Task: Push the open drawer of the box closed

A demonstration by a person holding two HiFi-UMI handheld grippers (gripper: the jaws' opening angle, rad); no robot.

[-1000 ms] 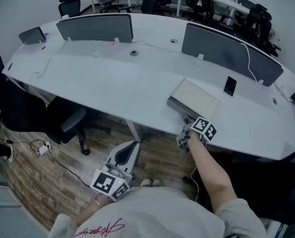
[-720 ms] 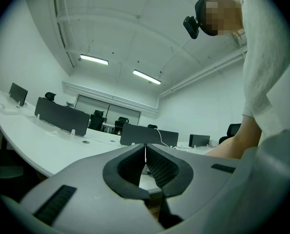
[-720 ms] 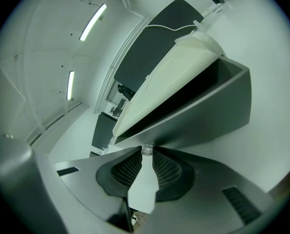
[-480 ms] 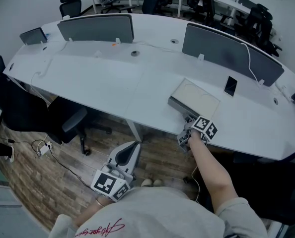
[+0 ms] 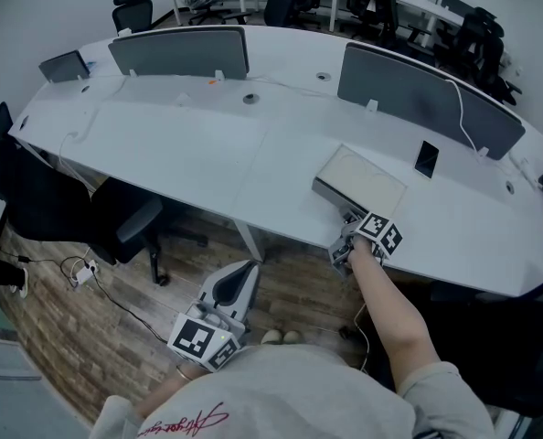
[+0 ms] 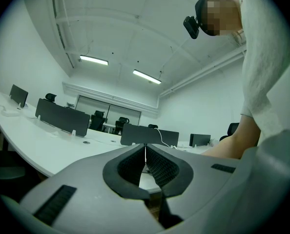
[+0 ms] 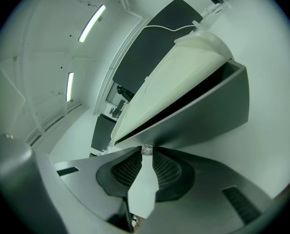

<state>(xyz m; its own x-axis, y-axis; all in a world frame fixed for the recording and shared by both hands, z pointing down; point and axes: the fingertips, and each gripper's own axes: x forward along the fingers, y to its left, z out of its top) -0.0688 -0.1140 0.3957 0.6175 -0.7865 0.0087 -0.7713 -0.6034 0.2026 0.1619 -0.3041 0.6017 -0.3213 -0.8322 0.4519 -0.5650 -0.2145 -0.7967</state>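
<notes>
A flat box [image 5: 363,177] with a cream top lies near the front edge of the white desk [image 5: 189,144]. Its grey drawer front [image 5: 330,196] faces me. In the right gripper view the cream top [image 7: 184,77] sits above the grey drawer front [image 7: 203,113], with a dark gap between them. My right gripper [image 5: 348,221] is at that front, its tips shut on a small clear knob [image 7: 146,150]. My left gripper [image 5: 233,284] hangs low over the floor, away from the desk, jaws shut and empty [image 6: 145,150].
Grey divider screens [image 5: 180,51] [image 5: 427,99] stand along the desk's far side. A black phone [image 5: 425,158] lies behind the box. A black office chair [image 5: 116,227] is tucked under the desk at left, with cables on the wooden floor [image 5: 79,268].
</notes>
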